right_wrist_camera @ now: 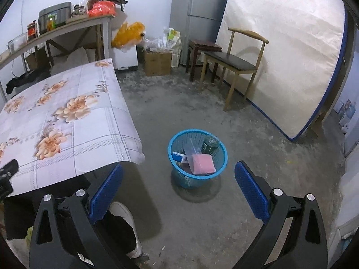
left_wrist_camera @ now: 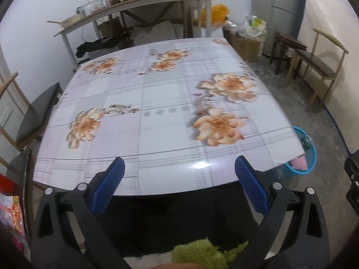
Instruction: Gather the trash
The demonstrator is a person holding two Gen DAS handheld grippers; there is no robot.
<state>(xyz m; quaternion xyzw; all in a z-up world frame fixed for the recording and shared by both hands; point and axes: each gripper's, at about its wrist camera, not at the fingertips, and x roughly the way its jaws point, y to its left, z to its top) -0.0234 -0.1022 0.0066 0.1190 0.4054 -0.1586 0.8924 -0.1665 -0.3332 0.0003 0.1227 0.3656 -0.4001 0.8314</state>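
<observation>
Left gripper (left_wrist_camera: 179, 170): spread wide, nothing between the blue pads, hanging just off the near edge of the surface (left_wrist_camera: 157, 98). Right gripper (right_wrist_camera: 179, 177): likewise spread wide and empty, hanging over the floor (right_wrist_camera: 258, 134) and aimed toward the blue basket (right_wrist_camera: 221, 157).

Flowered cloth on the surface: bare of any loose item in either view. No trash visible on it.

Trash: inside the basket, which stands on the floor just beside the near right corner of the surface, probably so as to take drops from that edge with a short reach. Contents from the right wrist view: a pink flat packet (right_wrist_camera: 203, 163) in clear wrap, a small blue and white box (right_wrist_camera: 178, 156), a dark round container (right_wrist_camera: 209, 144), a clear sheet leaning among them.

Judgement: collection looks done or nearly so, given nothing left on the cloth and both grippers free. Next, likely a check of the floor nearby; a few small specks near the bottom of the right view, too small to identify.
</observation>
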